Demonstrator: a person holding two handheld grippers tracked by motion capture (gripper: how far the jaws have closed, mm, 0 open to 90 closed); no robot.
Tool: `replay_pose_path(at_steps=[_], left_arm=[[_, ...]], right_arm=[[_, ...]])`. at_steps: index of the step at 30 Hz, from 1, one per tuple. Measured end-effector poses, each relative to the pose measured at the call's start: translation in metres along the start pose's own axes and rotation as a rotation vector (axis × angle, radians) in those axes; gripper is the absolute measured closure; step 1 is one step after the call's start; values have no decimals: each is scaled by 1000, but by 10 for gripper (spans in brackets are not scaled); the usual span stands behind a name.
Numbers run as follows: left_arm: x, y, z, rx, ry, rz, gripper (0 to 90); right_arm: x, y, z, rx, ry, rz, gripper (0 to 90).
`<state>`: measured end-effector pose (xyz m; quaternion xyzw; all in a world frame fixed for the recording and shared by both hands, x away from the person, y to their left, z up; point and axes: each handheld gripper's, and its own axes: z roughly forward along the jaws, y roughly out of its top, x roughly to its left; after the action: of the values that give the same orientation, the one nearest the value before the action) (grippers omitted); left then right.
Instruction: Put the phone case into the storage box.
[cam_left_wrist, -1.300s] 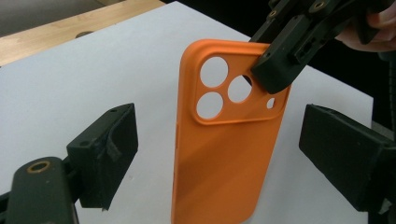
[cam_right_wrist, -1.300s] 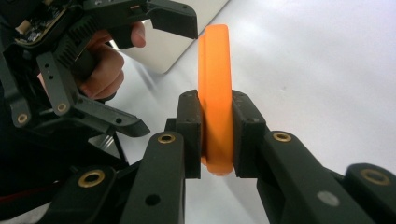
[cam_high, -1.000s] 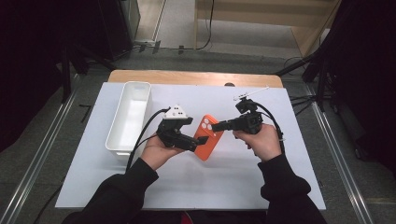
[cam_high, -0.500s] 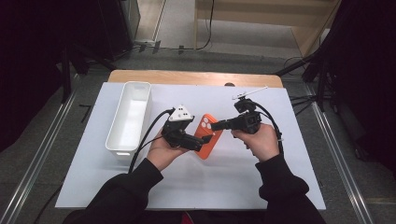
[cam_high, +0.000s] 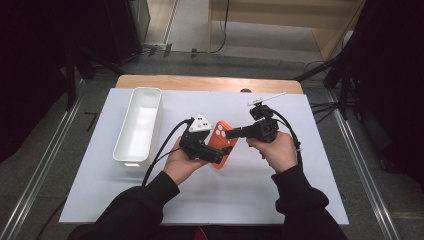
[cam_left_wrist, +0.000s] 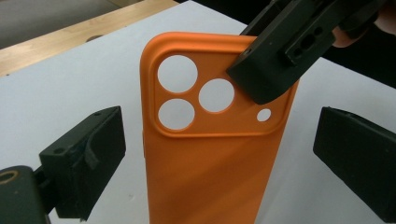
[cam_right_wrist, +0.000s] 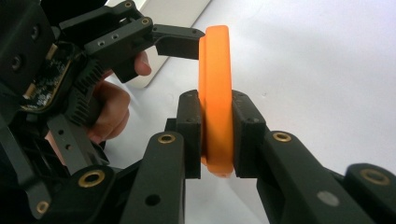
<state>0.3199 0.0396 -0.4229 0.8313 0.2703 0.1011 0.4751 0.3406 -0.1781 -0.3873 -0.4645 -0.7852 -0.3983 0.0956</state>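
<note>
You are pinching the orange phone case (cam_right_wrist: 215, 100) between the pads (cam_right_wrist: 189, 133) of the right gripper (cam_high: 231, 134), which are pressing flat on both faces of its edge near the camera cutouts. The jaws of the left gripper (cam_left_wrist: 219, 154) have just been opening and are now standing spread on either side of the phone case, with clear gaps to its long edges and nothing gripped between them. You are holding the phone case just above the white table sheet (cam_high: 300, 200), to the right of the white bin (cam_high: 142, 125) and apart from it, with both hands close on either side of it. Expect the phone case to be light, soft and flexible: it will likely bend or twist if gripped at one corner only, and its smooth skin may slip. Take hold across the thicker rim beside the camera openings, or across both long edges, and avoid squeezing the thin open middle.
</note>
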Motion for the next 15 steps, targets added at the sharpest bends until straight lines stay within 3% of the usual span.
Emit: replay_pose_path(at_steps=[6, 15], left_arm=[[-3, -1, 4, -16, 28, 0, 24], [-6, -2, 9, -32, 37, 5, 25]], right_arm=[[1, 0, 1, 1, -6, 1, 750], [5, 0, 2, 6, -3, 9, 750]])
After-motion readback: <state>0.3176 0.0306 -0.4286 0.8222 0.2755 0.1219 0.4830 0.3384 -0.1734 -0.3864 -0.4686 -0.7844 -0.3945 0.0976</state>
